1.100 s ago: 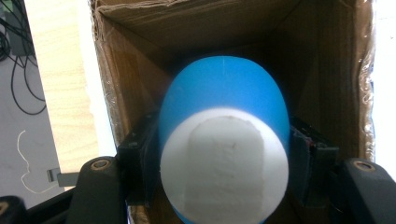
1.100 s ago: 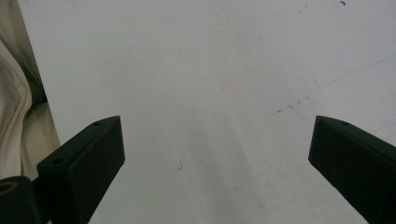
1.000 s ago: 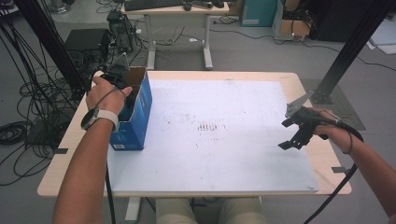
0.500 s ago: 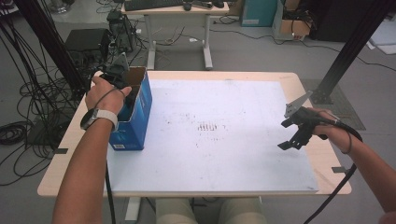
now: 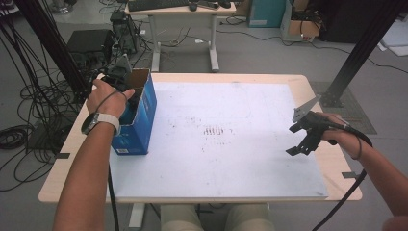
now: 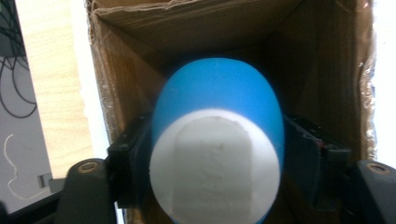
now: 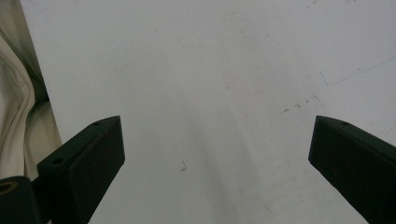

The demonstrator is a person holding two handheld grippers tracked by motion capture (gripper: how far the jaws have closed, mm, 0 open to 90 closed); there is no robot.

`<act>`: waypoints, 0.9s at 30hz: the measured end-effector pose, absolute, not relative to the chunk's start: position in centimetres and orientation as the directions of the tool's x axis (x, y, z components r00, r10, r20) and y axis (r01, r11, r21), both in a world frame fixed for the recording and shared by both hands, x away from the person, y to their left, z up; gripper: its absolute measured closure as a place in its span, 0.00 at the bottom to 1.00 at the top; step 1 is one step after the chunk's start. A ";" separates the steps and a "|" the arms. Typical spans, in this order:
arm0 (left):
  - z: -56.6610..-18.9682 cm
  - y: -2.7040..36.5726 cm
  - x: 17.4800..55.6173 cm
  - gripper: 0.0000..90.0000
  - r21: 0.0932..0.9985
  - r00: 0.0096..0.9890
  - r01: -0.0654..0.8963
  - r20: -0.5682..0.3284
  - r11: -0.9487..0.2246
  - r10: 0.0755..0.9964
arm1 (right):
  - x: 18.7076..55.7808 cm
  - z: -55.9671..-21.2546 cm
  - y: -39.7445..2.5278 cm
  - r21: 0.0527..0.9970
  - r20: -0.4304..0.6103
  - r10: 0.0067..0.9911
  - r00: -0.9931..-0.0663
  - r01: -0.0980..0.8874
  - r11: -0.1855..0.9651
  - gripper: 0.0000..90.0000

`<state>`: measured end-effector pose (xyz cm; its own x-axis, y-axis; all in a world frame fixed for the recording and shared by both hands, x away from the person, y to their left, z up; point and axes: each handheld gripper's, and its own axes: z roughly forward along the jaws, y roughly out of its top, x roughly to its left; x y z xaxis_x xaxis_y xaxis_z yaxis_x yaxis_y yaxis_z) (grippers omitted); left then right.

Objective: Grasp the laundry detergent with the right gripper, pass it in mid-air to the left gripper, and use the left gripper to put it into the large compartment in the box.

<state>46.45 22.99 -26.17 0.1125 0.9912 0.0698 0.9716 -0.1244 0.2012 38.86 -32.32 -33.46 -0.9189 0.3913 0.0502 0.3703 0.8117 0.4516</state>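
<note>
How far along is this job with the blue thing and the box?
Midway, it seems. Done: the left claw has a blue and white object clamped between its jaws. In hand: it holds that object inside the open blue cardboard box. Left: whether it goes in or comes out can't be told. The right claw hangs open over the white board.
</note>
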 end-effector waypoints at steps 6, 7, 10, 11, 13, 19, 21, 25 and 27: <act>-26.0 23.1 46.3 0.29 0.215 0.119 0.968 0.046 -0.126 0.992 | 38.8 -33.4 -32.5 0.450 0.053 0.396 -0.917 0.375 0.810 0.04; -26.0 23.1 46.3 0.27 0.217 0.123 0.967 0.045 -0.130 0.991 | 38.8 -33.4 -32.4 0.450 0.052 0.394 -0.917 0.374 0.811 0.04; -25.9 23.1 46.1 0.27 0.218 0.138 0.965 0.048 -0.145 0.989 | 38.7 -33.4 -32.4 0.451 0.054 0.393 -0.918 0.373 0.811 0.04; -25.9 23.1 46.1 0.27 0.216 0.144 0.965 0.049 -0.152 0.988 | 38.7 -33.4 -32.3 0.452 0.055 0.394 -0.917 0.375 0.809 0.04; -25.8 23.0 46.0 0.27 0.225 0.143 0.963 0.046 -0.150 0.989 | 38.7 -33.4 -32.4 0.450 0.057 0.394 -0.917 0.376 0.810 0.04; -25.1 23.2 45.6 0.20 0.262 0.152 0.952 0.042 -0.157 0.988 | 38.6 -33.3 -32.4 0.449 0.055 0.395 -0.917 0.376 0.810 0.04; -24.7 23.2 45.5 0.17 0.272 0.150 0.949 0.048 -0.157 0.988 | 38.6 -33.3 -32.4 0.445 0.055 0.389 -0.920 0.371 0.815 0.04; -23.4 23.3 45.1 0.15 0.302 0.134 0.943 0.044 -0.141 0.990 | 38.6 -33.1 -32.3 0.441 0.056 0.389 -0.919 0.372 0.817 0.04; -22.7 23.4 45.0 0.14 0.325 0.135 0.936 0.026 -0.136 0.990 | 38.7 -33.0 -32.2 0.444 0.054 0.388 -0.920 0.370 0.816 0.04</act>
<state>44.96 23.35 -22.73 0.1354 0.9905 0.0260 0.9359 -0.1364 0.3247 38.66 -32.24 -33.05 -0.9201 0.3878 0.0541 0.3700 0.8160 0.4442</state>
